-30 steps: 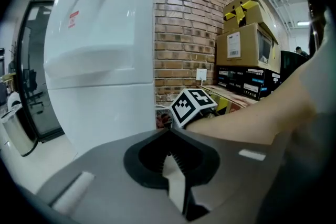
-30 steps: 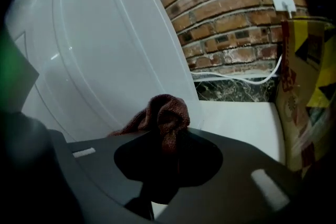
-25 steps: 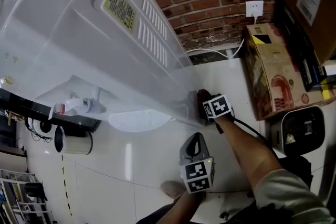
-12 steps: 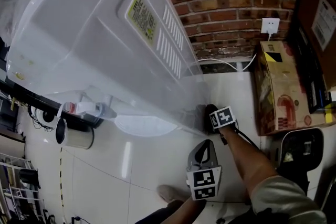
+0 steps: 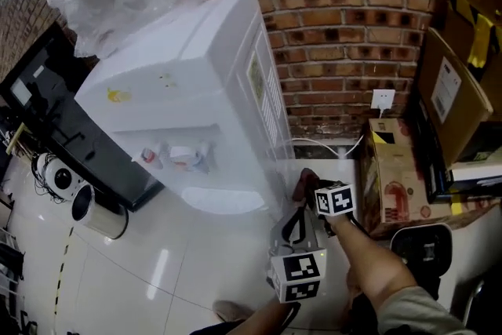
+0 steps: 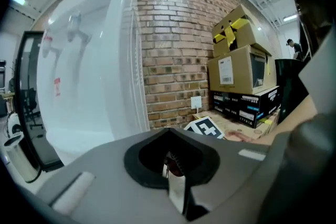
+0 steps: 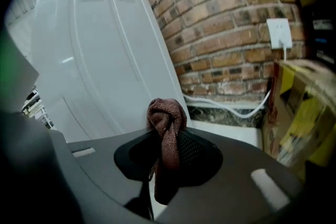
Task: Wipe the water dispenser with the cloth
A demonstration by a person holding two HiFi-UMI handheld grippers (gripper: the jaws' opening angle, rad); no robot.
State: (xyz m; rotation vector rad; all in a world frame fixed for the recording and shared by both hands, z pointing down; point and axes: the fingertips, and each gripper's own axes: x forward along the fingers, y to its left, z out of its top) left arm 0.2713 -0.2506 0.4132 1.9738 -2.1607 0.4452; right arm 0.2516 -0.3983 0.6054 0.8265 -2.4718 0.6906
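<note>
Right gripper points downward beside the water dispenser; its jaws, just opening slightly, pinch the brown cloth. Left gripper close behind, jaws together, empty.

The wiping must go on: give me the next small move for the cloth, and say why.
Probably ease the cloth sideways onto the water dispenser, against its white side panel, and start a stroke. The right hand-held gripper pinches the brown cloth, its jaws having just opened slightly, and sits close beside the lower panel; whether the cloth touches it is unclear.
</note>
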